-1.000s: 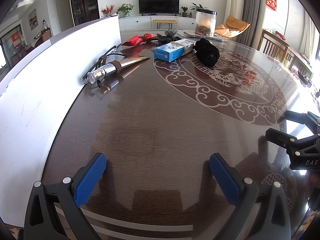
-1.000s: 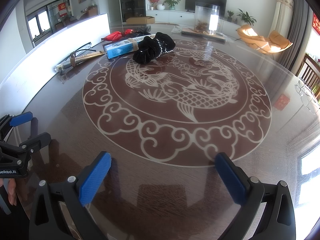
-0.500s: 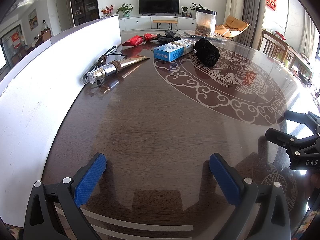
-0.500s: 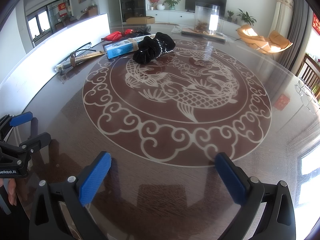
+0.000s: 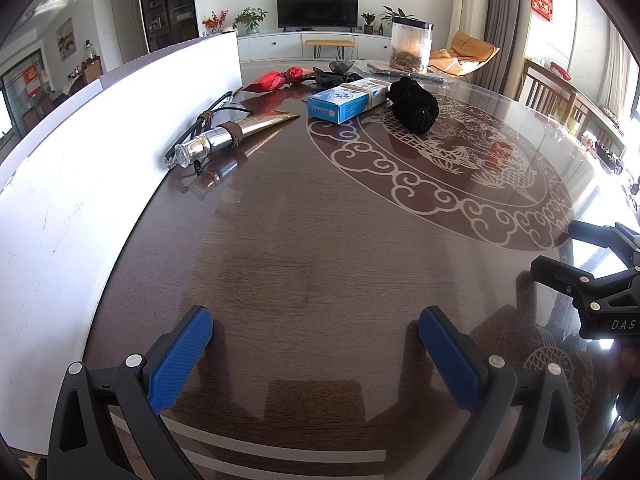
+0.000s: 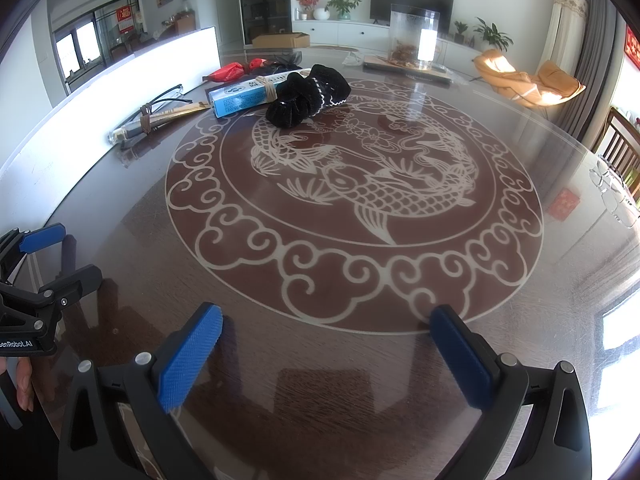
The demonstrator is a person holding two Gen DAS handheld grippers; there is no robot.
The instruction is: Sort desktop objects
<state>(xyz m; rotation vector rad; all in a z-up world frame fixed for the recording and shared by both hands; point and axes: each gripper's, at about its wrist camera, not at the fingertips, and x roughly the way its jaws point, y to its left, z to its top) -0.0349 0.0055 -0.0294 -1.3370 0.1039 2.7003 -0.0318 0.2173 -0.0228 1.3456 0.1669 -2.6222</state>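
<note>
So far nothing is looking sorted: left gripper (image 5: pixel 316 340) and right gripper (image 6: pixel 326 340) are hovering wide open, empty, over the near table (image 5: pixel 304 240); blue box (image 5: pixel 346 102), black scrunchie (image 5: pixel 414 106) and tube (image 5: pixel 236 132) are lying far off.

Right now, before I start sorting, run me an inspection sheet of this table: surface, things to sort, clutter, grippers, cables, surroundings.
Surface: glossy dark table with a fish medallion, bare near both grippers.
Job's things: tube lying on glasses by the white board; blue box touching a black scrunchie; red wrapper and dark items farther back.
Clutter: clear jar on a tray at the far edge.
Grippers: left gripper open, empty; right gripper open, empty; both low over the near edge.
Cables: nothing seen.
Surroundings: TV, plants, chairs, bright windows.
</note>
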